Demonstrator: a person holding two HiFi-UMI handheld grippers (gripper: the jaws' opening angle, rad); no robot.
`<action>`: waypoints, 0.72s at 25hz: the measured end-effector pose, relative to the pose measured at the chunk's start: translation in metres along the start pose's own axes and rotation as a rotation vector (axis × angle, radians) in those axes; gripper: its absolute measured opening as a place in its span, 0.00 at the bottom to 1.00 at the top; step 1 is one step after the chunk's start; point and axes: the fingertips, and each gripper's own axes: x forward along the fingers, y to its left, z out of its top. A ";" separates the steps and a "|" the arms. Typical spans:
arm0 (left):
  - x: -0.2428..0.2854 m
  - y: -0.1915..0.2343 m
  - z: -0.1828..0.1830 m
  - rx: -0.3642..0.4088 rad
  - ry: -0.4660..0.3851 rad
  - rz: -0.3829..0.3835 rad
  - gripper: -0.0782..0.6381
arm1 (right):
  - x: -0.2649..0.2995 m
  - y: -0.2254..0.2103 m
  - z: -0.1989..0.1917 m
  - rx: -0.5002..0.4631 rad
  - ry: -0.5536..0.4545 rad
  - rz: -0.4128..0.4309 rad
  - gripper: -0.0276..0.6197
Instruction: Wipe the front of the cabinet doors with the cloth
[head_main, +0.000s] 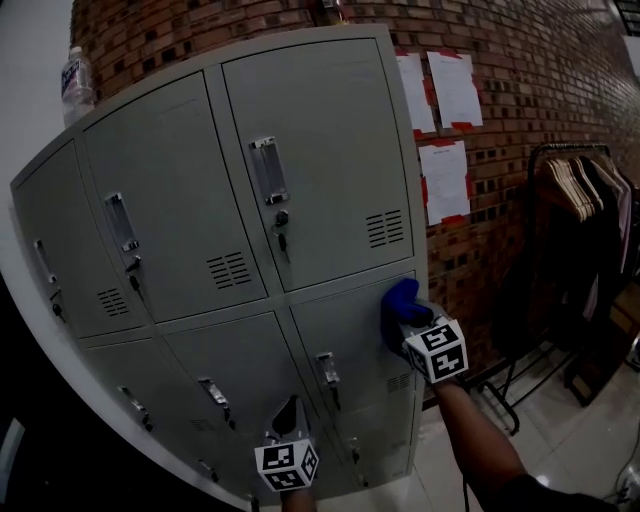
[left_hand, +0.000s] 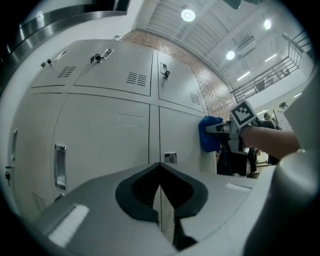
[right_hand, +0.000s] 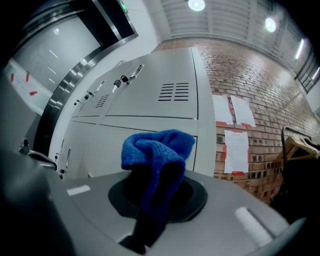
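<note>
1. The right gripper (head_main: 405, 325) is raised to the grey locker cabinet (head_main: 320, 150). Its jaws are closed on a blue cloth (right_hand: 157, 155), which bunches out above the jaw tips.
2. The cloth lies against the front of the lower right door (head_main: 345, 330), at that door's upper right part, close to the cabinet's right edge. The left gripper view shows the cloth flat on the door face.
3. The right forearm (head_main: 480, 440) reaches from the bottom right of the head view up and leftward to the door, with the marker cube behind the cloth.
4. The left gripper (head_main: 290, 415) is held lower, in front of the bottom row of doors, pointing up at them but apart from the cabinet. Its jaws are pressed together with nothing between them.
5. Only a small part of the left arm shows at the bottom edge of the head view.
6. A plastic bottle (head_main: 77, 80) stands on top of the cabinet at its left end.
7. To the right of the cabinet is a brick wall (head_main: 520, 120) with paper sheets (head_main: 445, 180) taped to it. Further right stands a clothes rack (head_main: 590, 200) with hanging garments.
</note>
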 end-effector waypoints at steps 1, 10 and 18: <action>-0.001 0.000 -0.001 0.001 0.001 -0.002 0.13 | 0.000 -0.003 0.000 -0.003 0.001 -0.005 0.12; -0.010 0.001 -0.012 0.018 0.026 -0.046 0.13 | -0.005 0.029 0.007 0.003 -0.025 0.032 0.12; -0.021 -0.002 -0.015 0.011 0.023 -0.080 0.13 | 0.032 0.145 0.003 0.016 -0.029 0.218 0.12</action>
